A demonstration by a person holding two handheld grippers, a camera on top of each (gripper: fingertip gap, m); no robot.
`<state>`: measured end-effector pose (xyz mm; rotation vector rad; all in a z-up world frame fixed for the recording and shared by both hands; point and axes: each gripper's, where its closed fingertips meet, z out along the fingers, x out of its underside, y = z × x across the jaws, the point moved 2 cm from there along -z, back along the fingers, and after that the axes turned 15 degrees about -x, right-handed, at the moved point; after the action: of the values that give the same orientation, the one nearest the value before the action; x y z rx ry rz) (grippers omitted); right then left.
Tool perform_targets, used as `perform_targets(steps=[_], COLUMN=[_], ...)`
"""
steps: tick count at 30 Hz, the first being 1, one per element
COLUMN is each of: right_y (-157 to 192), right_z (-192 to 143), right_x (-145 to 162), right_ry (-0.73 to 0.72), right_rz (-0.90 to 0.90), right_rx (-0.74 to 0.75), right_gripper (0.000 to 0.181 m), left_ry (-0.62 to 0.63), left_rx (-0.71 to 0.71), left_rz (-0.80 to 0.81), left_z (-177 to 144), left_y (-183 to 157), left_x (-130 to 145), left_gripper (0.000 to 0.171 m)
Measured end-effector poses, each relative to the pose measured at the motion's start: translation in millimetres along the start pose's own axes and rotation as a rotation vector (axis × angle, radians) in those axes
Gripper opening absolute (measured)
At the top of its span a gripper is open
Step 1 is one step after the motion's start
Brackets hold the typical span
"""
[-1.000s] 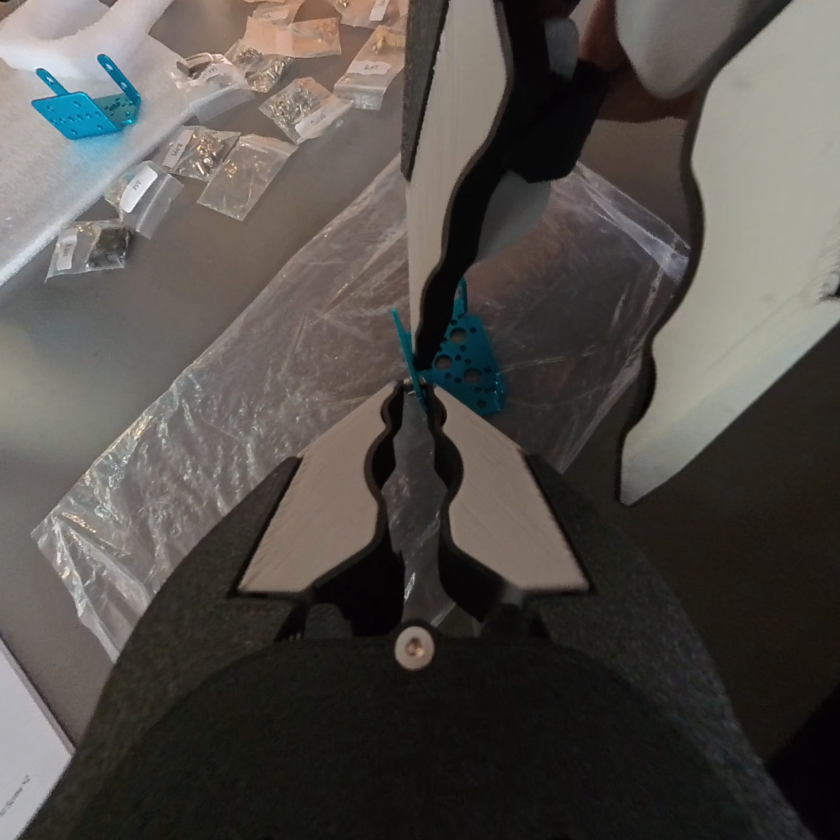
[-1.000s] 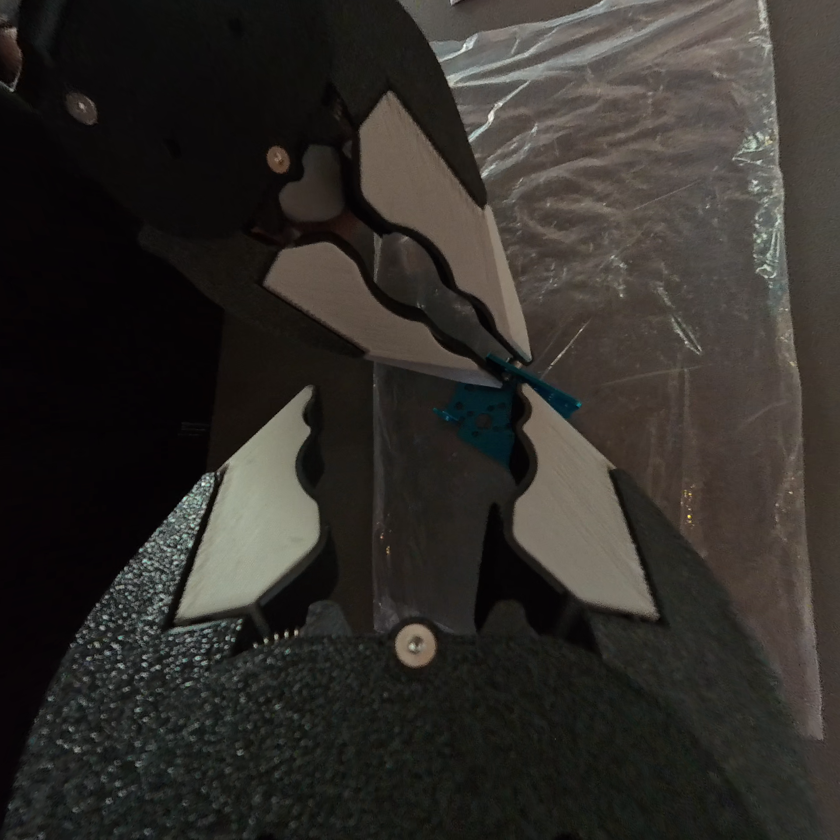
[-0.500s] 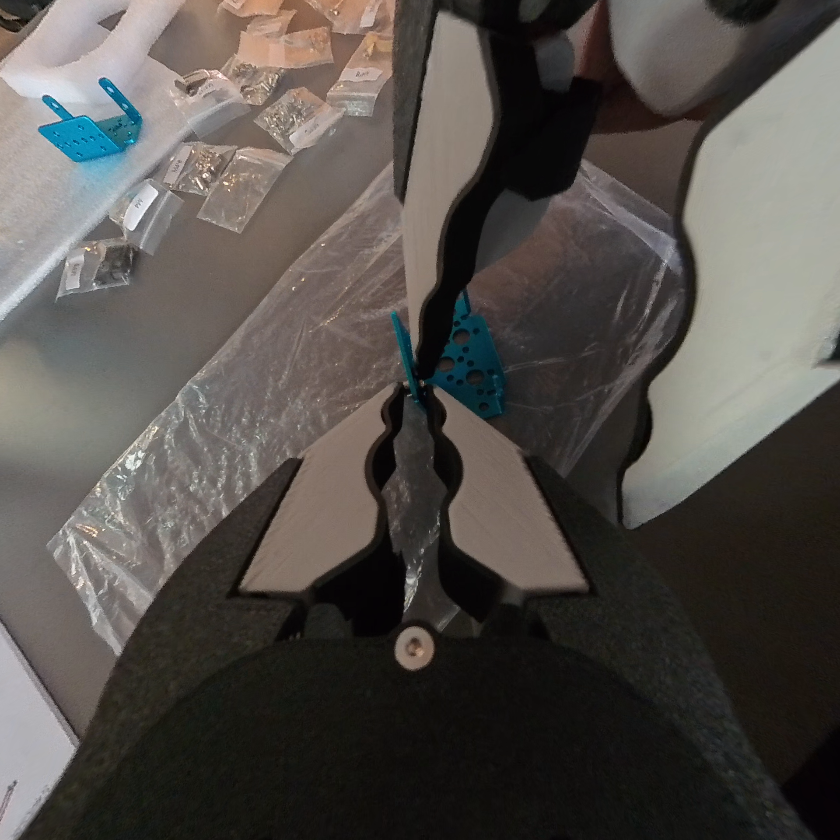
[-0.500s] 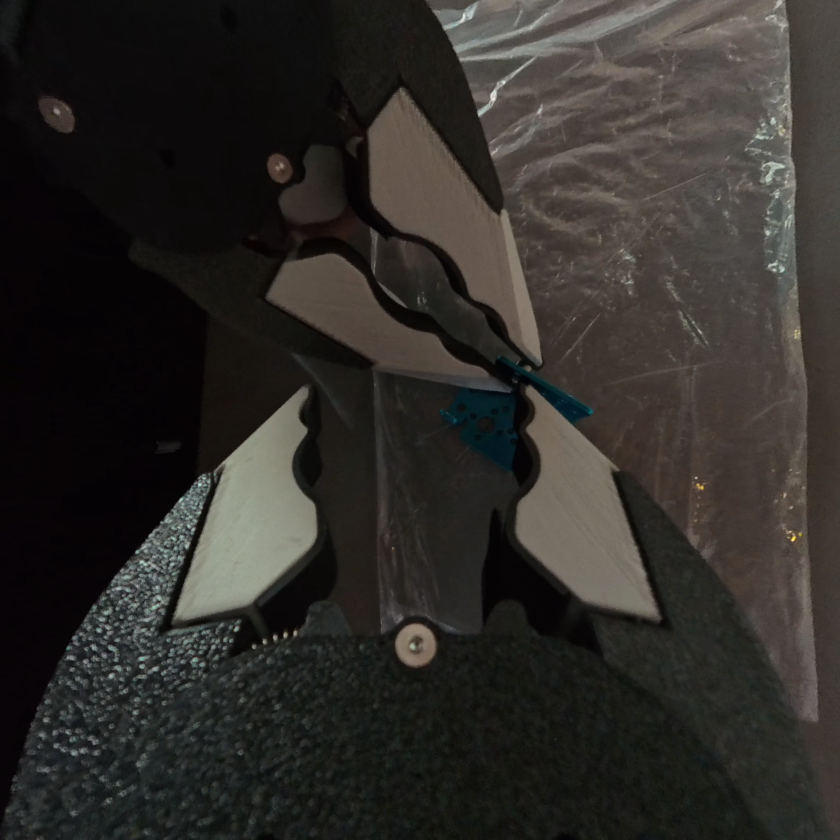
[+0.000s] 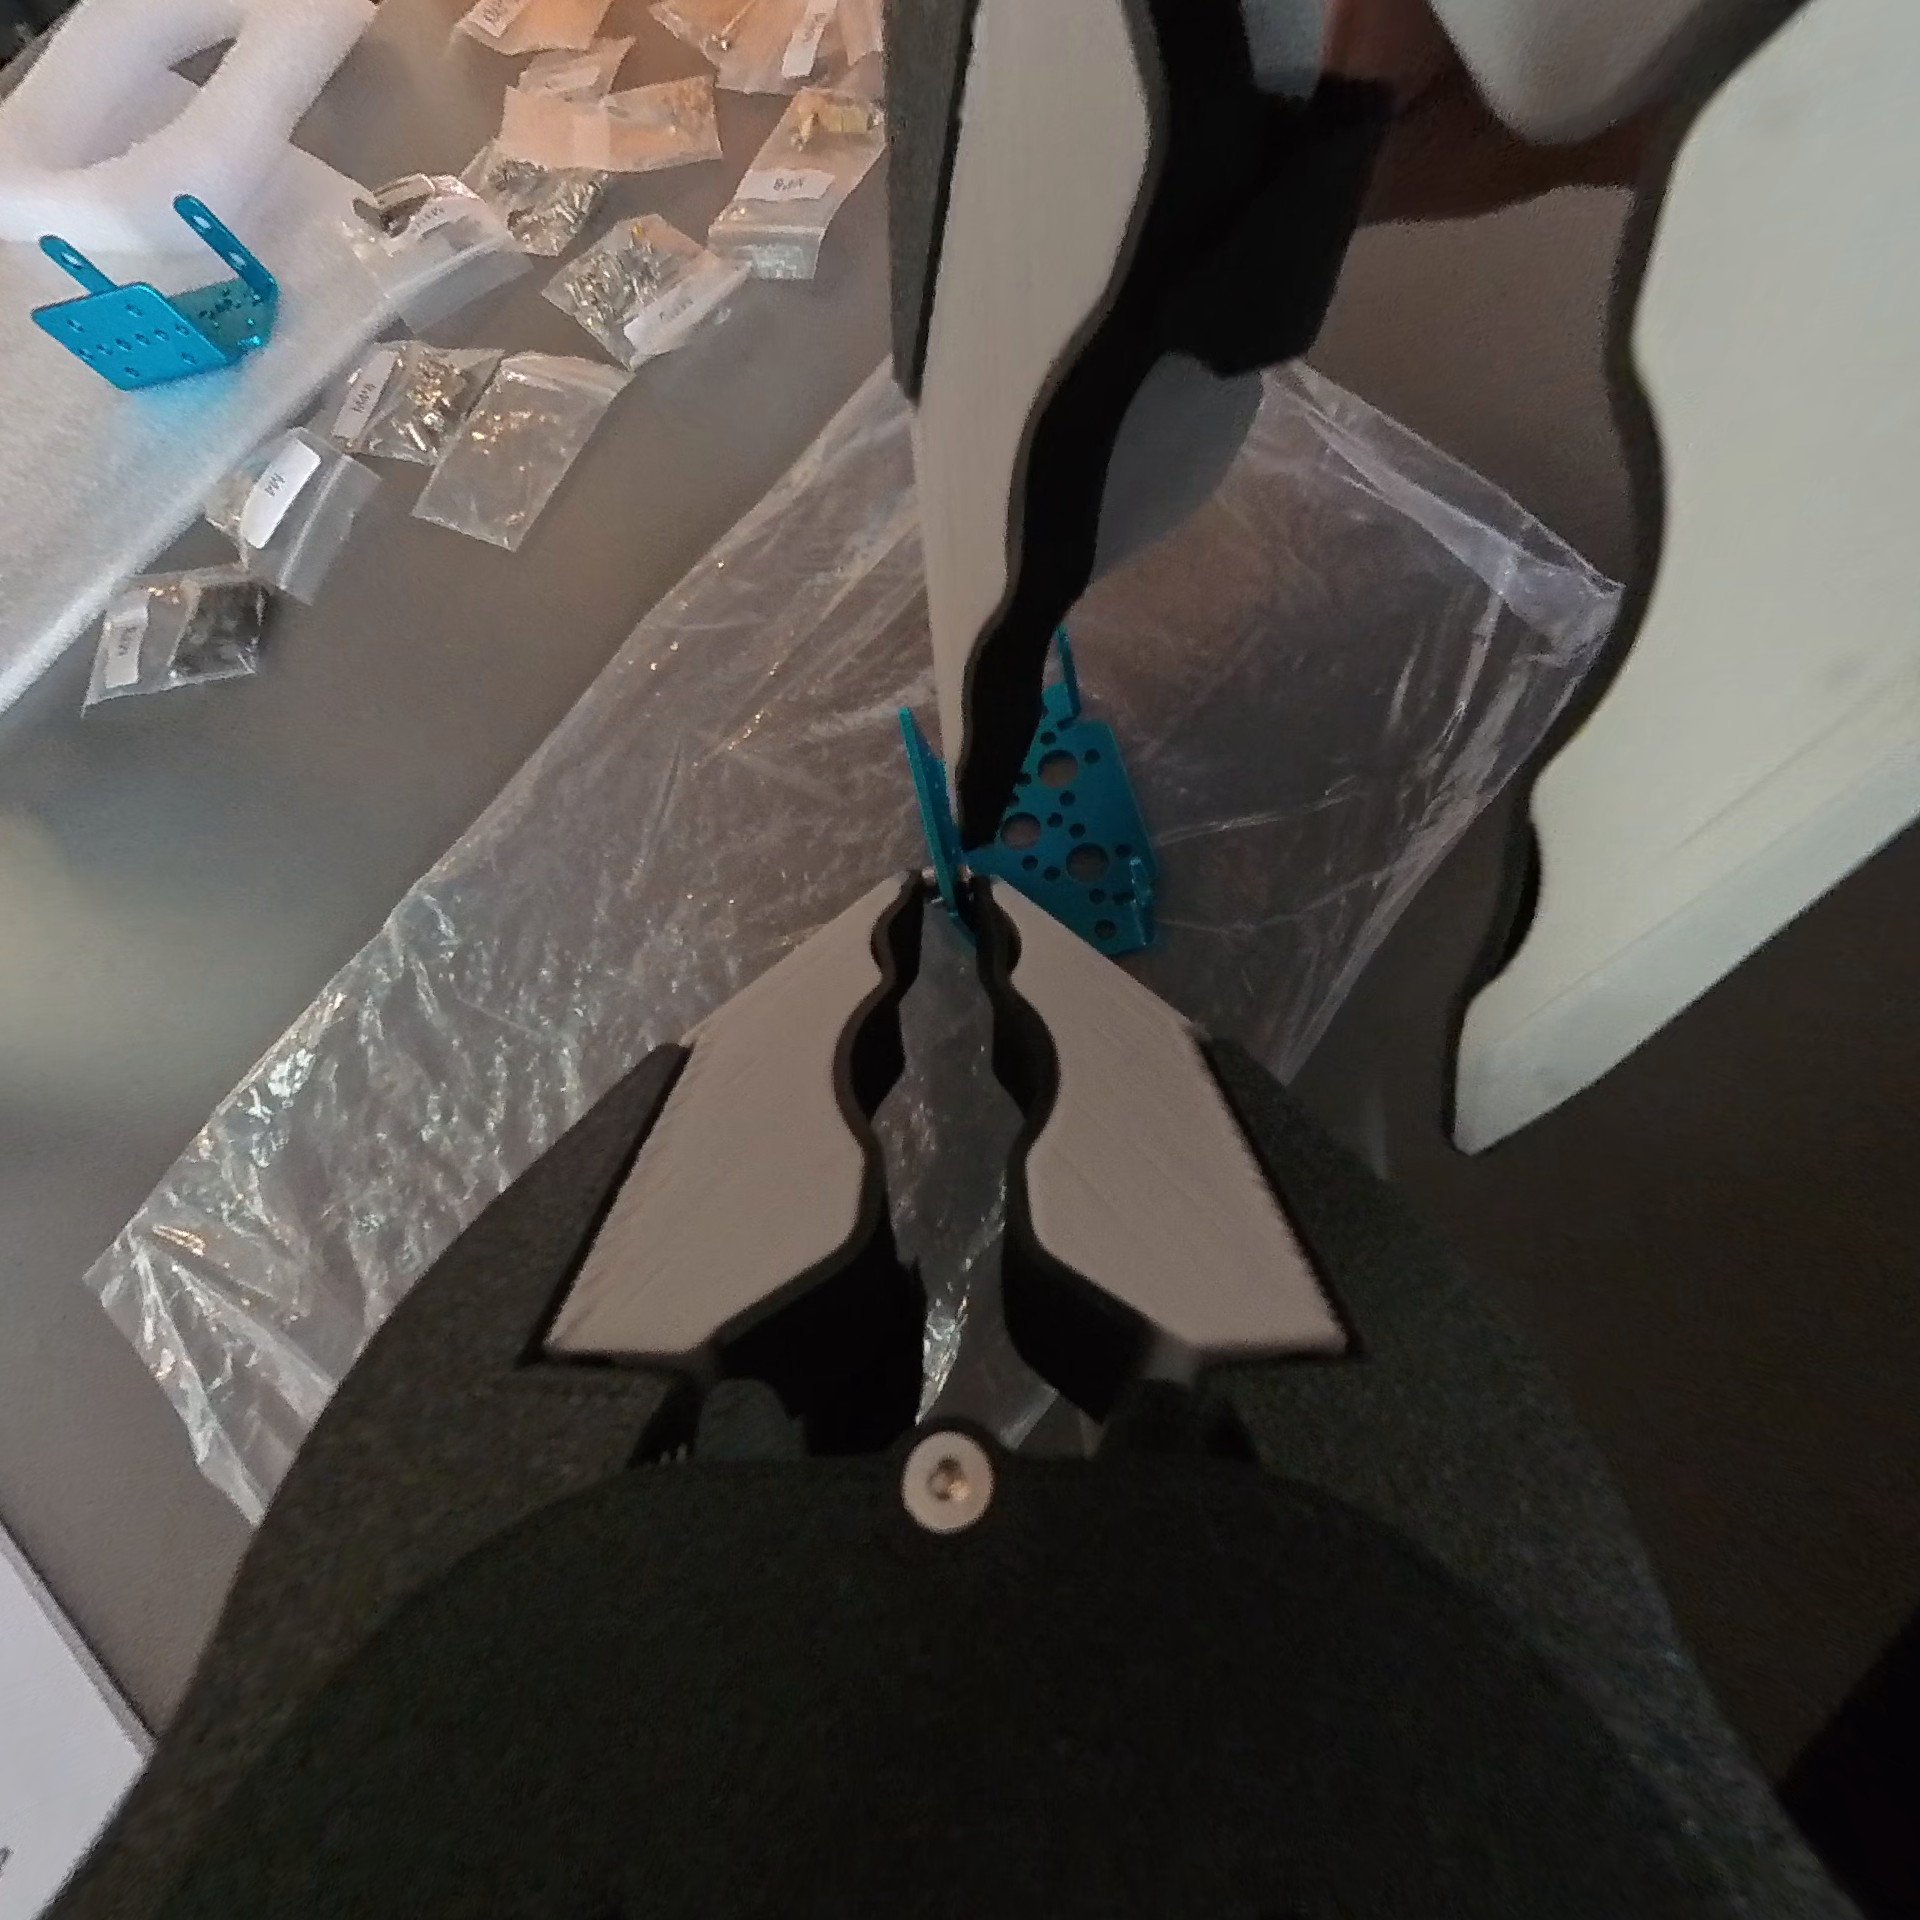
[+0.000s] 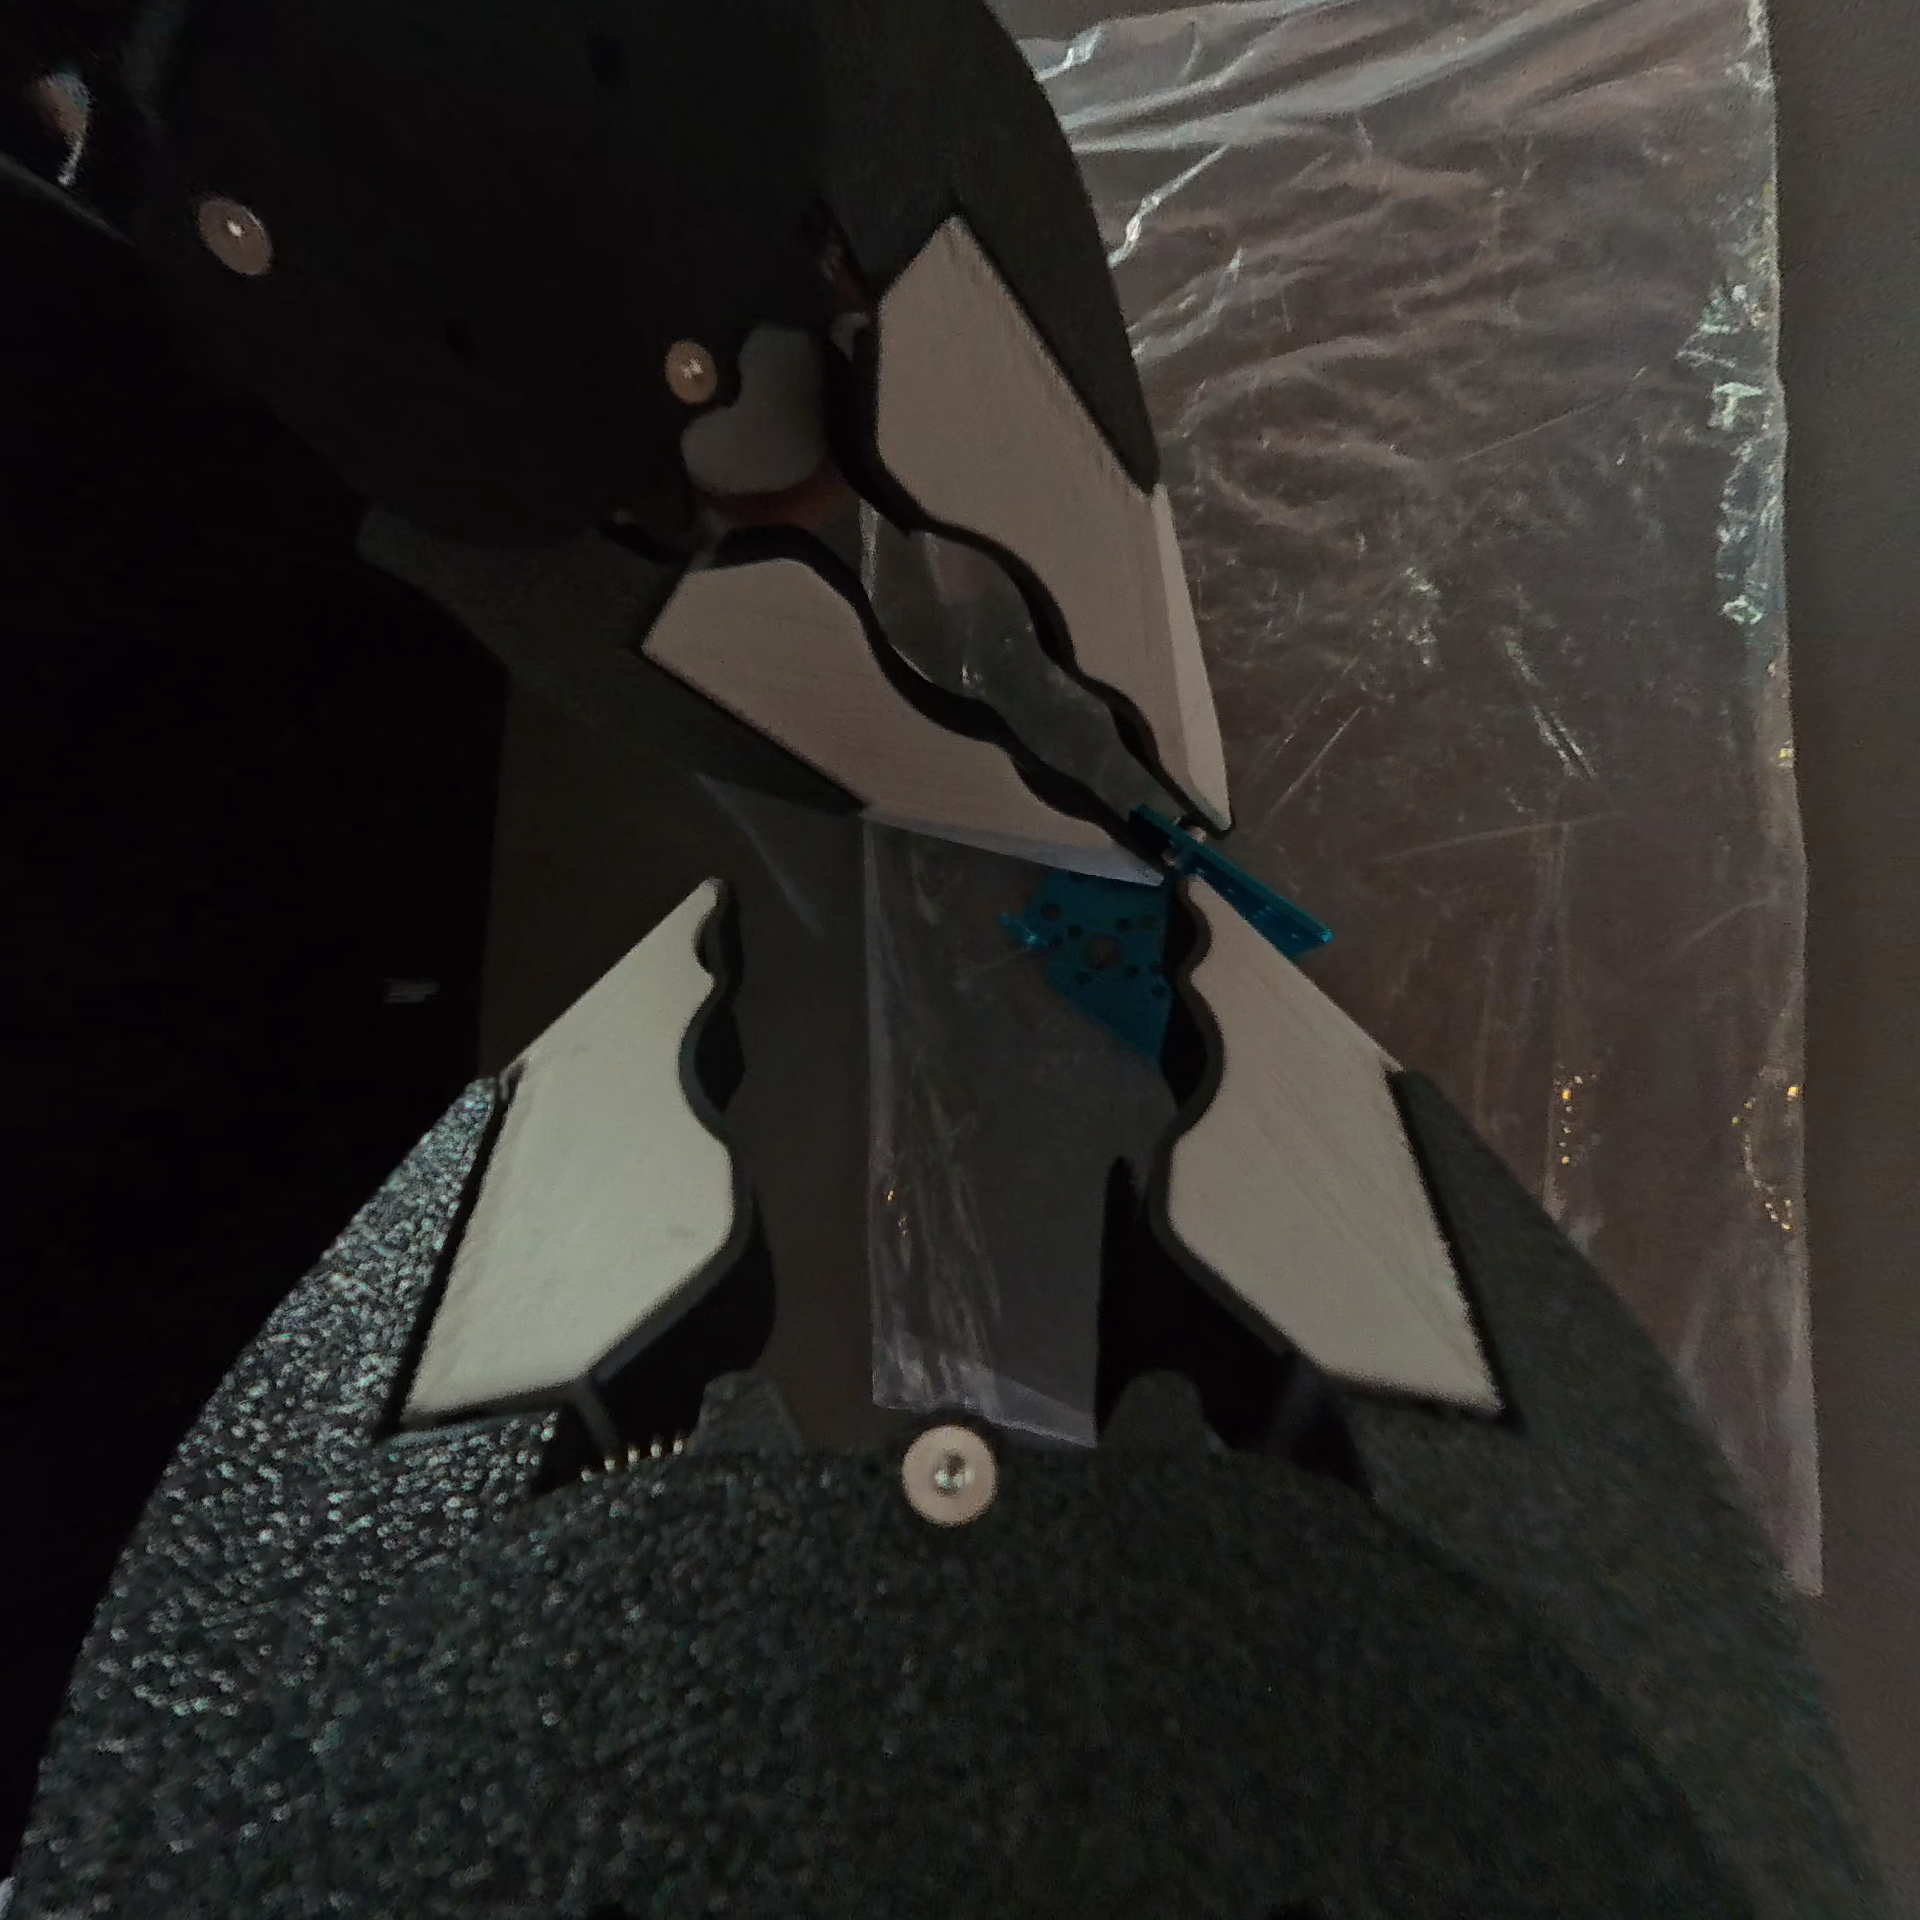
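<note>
A blue perforated U-bracket (image 5: pixel 1070 821) is held just above a large clear plastic bag (image 5: pixel 623 883) on the grey table. My left gripper (image 5: pixel 951 883) is shut on one upright flange of the bracket. My right gripper (image 5: pixel 1226 977) comes in from the top of the left wrist view and is open. One of its fingers (image 5: pixel 987 436) has its tip inside the bracket, next to the held flange. In the right wrist view, the bracket (image 6: pixel 1101 956) sits at the tip of the right gripper's (image 6: pixel 951 899) right finger (image 6: pixel 1320 1143), and the left gripper (image 6: pixel 1184 831) pinches it from the upper left.
A second blue bracket (image 5: pixel 145 322) lies on a white foam sheet (image 5: pixel 62 468) at the far left, near a white foam block (image 5: pixel 135 104). Several small bags of screws (image 5: pixel 644 281) lie on the table beyond the big bag (image 6: pixel 1455 623). A white box edge (image 5: pixel 42 1662) is at the lower left.
Both grippers have drifted slightly with the bracket between them. The left grip on the flange and the right gripper's opening are unchanged.
</note>
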<state>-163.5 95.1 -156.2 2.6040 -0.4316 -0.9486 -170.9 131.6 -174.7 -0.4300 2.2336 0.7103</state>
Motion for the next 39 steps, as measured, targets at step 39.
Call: perform_targets(steps=[39], right_y=[-15], right_z=[-62], right_x=[-15], right_ry=[-0.517], right_rz=[0.097], right_rx=[-0.411], right_gripper=[0.069], left_ry=[-0.604], left_rx=[-0.156], left_rz=[0.817], left_z=[-31], left_y=[23], left_x=[-62], left_gripper=[0.009])
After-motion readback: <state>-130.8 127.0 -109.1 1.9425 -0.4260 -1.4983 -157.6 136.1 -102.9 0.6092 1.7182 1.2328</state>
